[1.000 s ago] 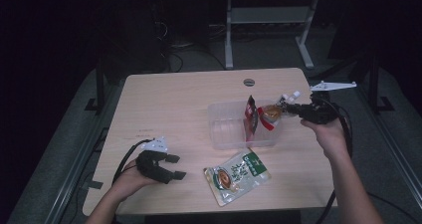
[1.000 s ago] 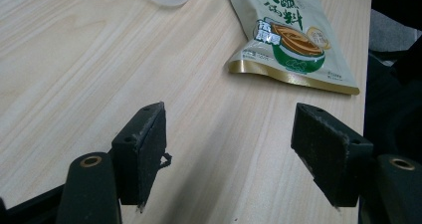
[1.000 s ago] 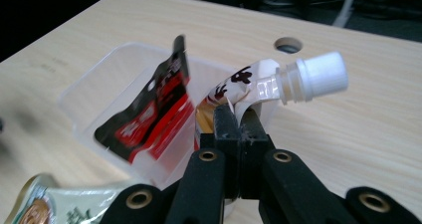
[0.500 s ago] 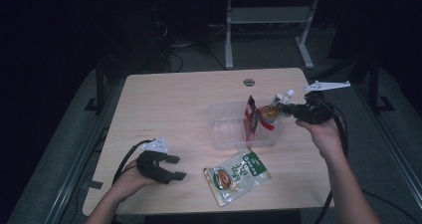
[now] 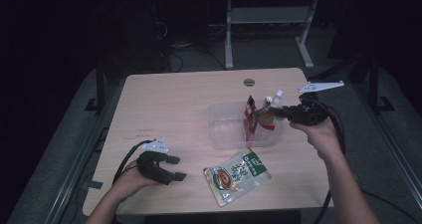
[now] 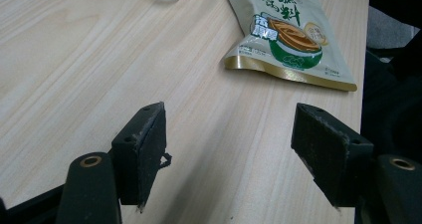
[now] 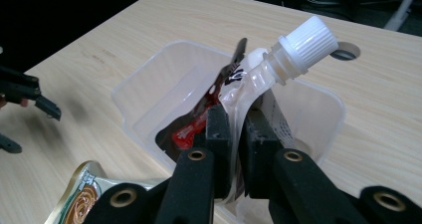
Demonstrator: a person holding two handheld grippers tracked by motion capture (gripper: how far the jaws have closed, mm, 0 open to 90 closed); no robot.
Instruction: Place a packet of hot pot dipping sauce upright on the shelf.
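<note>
Progress assessment: packing of pouches into the clear plastic bin appears roughly half complete. The right tongs hold a spouted pouch with a white screw cap over the right-hand part of the bin, lower end inside the walls. A red-and-black pouch stands on edge inside the bin, just beside the spouted one. In the right gripper view, the pads of the right tongs sit against both faces of the spouted pouch film, so it is pinched, not yet released. The jaws have just been opening slightly with the pouch between them, which suggests release is starting.

Remaining work, as judged: let go of the spouted pouch, then load the green soup pouch, which lies flat on the worktop in front of the bin, near the front edge.

The left tongs rest low over the worktop at the front left, spread wide with nothing between them; the green soup pouch lies ahead of them.

Change against the earlier high view frames: the right hand and the spouted pouch sit slightly lower and closer to the bin. The left hand and the green soup pouch have not shifted.
</note>
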